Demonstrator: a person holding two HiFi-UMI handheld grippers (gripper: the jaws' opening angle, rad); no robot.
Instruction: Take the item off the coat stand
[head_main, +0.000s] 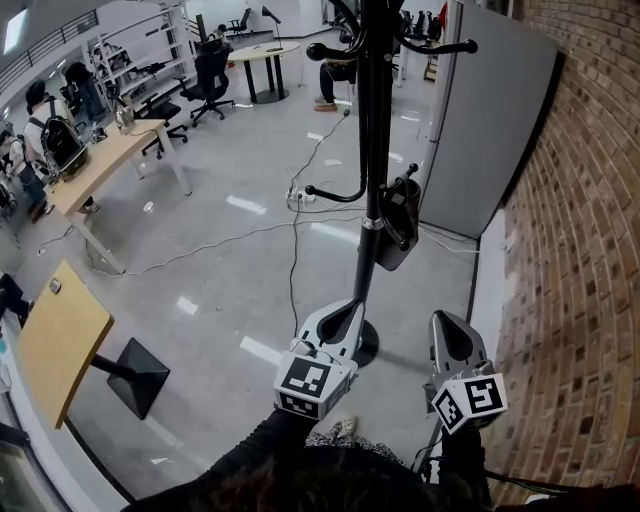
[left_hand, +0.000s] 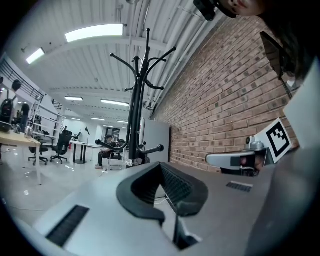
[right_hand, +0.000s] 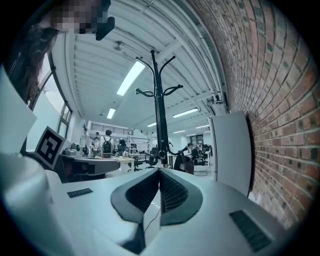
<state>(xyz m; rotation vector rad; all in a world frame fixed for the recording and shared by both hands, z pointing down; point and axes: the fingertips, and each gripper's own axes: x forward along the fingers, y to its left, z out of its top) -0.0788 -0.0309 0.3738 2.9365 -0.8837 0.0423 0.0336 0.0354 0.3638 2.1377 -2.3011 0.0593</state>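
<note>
Coat stand (head_main: 372, 150), black with curved hooks, rises from a round base on the grey floor (head_main: 220, 300), near the floor's right edge where the brick wall (head_main: 585, 250) runs. A grey partition panel (head_main: 485, 120) stands just behind it against that wall. The item, a small black bag (head_main: 398, 228), hangs from one of the lower hooks, touching the pole's right side, well above the base.

Both grippers are held low in front of the stand, apart from it and from the bag. The left gripper (head_main: 340, 320) points at the lower pole; in the left gripper view its jaws are clenched together with nothing between them (left_hand: 161, 166), and the stand shows beyond their tips. The right gripper (head_main: 450, 330) sits beside it, nearer the wall; in the right gripper view its jaws are likewise pressed tight and empty (right_hand: 160, 174), aimed toward the pole.

Loose cables (head_main: 250, 238) trail across the floor behind the stand. A wooden desk (head_main: 60, 335) stands at the floor's left edge, and a round table (head_main: 262, 55) with a black office chair (head_main: 210, 75) stands at the far end.
</note>
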